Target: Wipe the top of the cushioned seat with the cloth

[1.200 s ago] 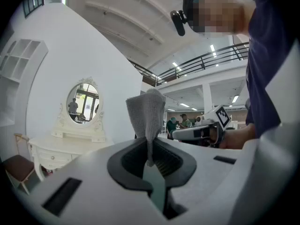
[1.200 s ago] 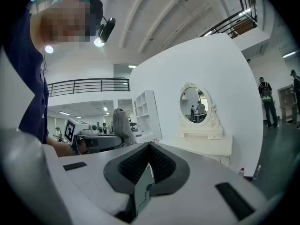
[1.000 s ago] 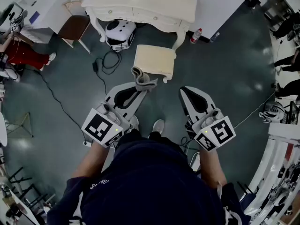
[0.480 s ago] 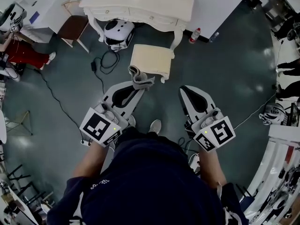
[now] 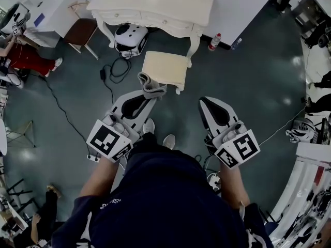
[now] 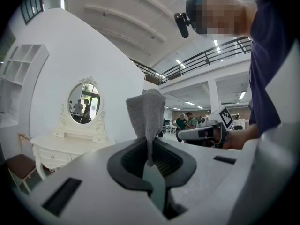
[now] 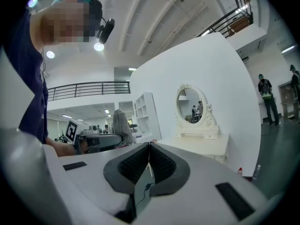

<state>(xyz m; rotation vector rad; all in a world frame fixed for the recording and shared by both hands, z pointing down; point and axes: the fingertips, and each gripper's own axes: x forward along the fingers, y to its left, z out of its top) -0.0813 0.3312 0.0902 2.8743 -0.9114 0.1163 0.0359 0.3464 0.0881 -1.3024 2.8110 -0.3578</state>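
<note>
The cream cushioned seat (image 5: 164,67) stands on the dark floor in front of a white dressing table (image 5: 155,4). My left gripper (image 5: 146,95) is shut on a grey cloth (image 5: 150,85), which hangs over the seat's near left corner in the head view. In the left gripper view the cloth (image 6: 146,112) sticks up from the closed jaws of the left gripper (image 6: 149,150). My right gripper (image 5: 209,104) is held right of the seat, short of it. In its own view the right gripper (image 7: 149,146) is shut with nothing in it, and the seat is hidden.
Under the dressing table sit a round white-and-black device (image 5: 130,35) and a bottle (image 5: 215,39). Black cables (image 5: 111,71) trail left of the seat, and a brown chair (image 5: 83,30) stands further left. An oval mirror (image 6: 84,102) tops the table. Other people stand far off.
The person has stepped forward a little. The left gripper with the cloth has edged left and towards the seat's near left corner. The right gripper has barely moved.
</note>
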